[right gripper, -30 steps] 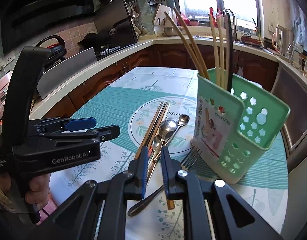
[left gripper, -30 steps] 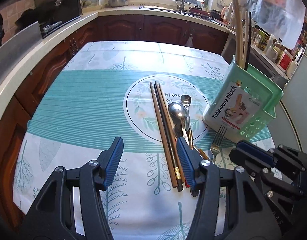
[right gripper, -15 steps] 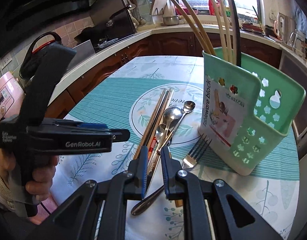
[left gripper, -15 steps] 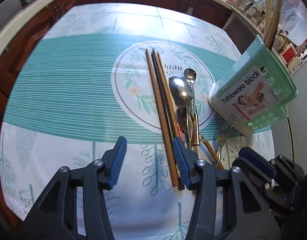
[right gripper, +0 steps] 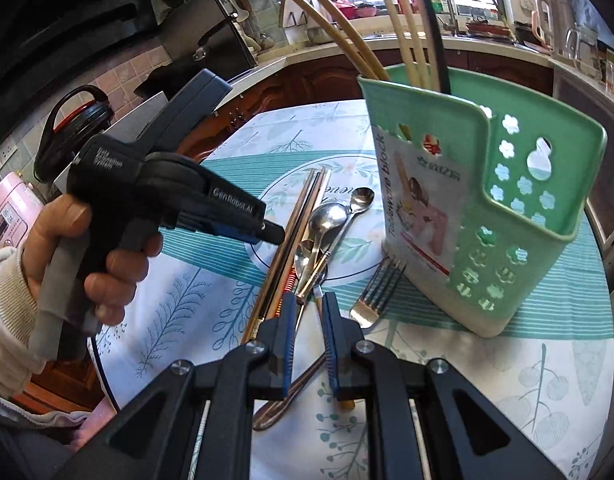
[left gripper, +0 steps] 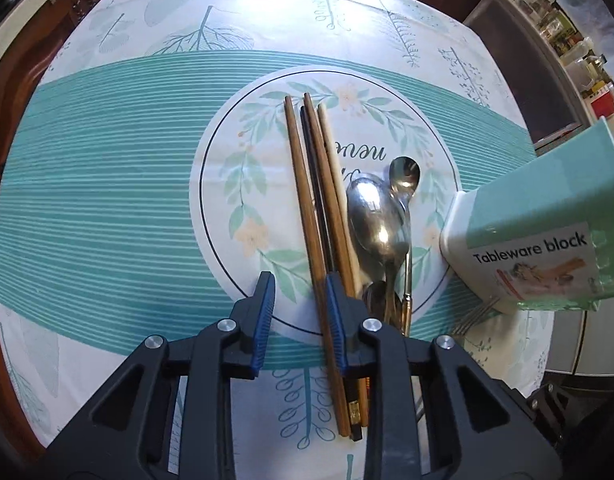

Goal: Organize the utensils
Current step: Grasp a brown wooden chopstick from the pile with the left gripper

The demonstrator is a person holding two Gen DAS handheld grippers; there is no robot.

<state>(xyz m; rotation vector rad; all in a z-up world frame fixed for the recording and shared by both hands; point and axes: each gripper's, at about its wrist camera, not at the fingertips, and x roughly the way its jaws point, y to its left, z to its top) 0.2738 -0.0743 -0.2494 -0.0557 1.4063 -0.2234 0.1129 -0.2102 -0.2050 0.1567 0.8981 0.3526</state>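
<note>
Several chopsticks (left gripper: 307, 208) lie side by side on the round tablecloth (left gripper: 107, 184), with steel spoons (left gripper: 377, 216) and a fork (right gripper: 377, 292) to their right. A green tableware holder (right gripper: 519, 216) stands at the right with several chopsticks upright in it; it also shows in the left wrist view (left gripper: 547, 240). My left gripper (left gripper: 299, 320) is open, low over the near part of the chopsticks, its right finger against them. My right gripper (right gripper: 309, 340) is nearly closed and empty above the utensil handles.
A kitchen counter (right gripper: 487, 42) with a sink, jars and pots runs round the table. A black kettle (right gripper: 79, 120) and a pink appliance (right gripper: 7, 216) stand at the left. The table edge (right gripper: 103, 364) is close to the person's hand.
My left gripper has tilted down and moved forward, close over the chopsticks. My right gripper has moved nearer the holder and stayed nearly closed.
</note>
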